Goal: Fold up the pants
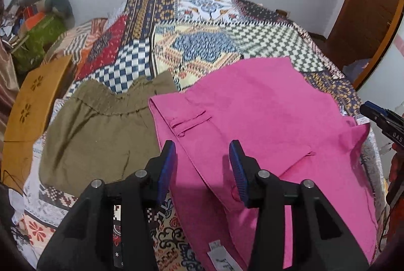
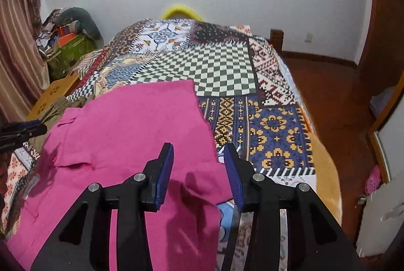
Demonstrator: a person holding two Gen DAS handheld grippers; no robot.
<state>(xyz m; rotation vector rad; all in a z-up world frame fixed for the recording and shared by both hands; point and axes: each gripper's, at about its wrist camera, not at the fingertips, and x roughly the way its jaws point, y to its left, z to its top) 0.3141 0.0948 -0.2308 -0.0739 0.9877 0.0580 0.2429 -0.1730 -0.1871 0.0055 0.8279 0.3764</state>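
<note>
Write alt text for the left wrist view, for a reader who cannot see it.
Pink pants lie spread on a patchwork bedspread, with the left tongs hovering open and empty over their near edge. Olive-brown pants lie to the pink pair's left, and the tip of the right tongs shows at the right edge.

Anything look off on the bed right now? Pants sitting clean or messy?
Mostly tidy. The pink pants lie flat on the patchwork bedspread, but a fold near the right gripper bunches up, and a care label sticks out at the near edge. Both grippers are open, holding nothing.
</note>
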